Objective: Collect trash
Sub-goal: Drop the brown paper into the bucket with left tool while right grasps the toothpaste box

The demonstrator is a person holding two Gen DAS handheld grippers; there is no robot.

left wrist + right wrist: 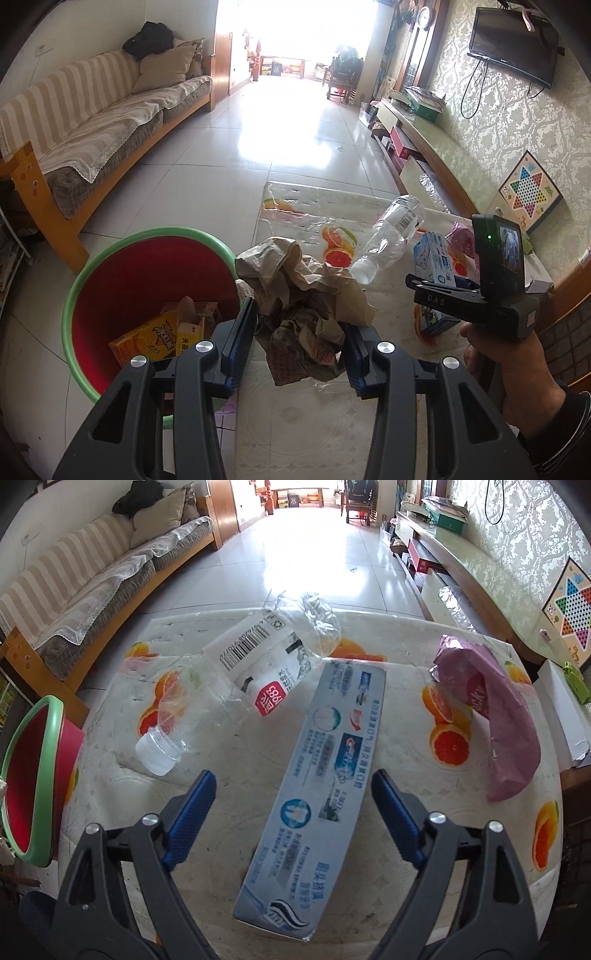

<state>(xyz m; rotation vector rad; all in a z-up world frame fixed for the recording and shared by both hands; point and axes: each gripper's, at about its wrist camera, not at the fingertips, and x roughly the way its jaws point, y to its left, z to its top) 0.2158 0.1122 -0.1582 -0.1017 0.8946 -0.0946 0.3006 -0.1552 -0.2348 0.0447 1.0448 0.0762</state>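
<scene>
My left gripper (301, 343) tilts down, fingers (242, 332) clamped on crumpled paper (295, 295), held between tabletop (295, 417) and bin (122, 280). Right gripper (291, 812) tilts steeply down, fingers (192, 805) spread, astride the toothpaste box (317, 790) without touching it. Bottle (240, 675) beside box; pink bag (498, 716) further right.
</scene>
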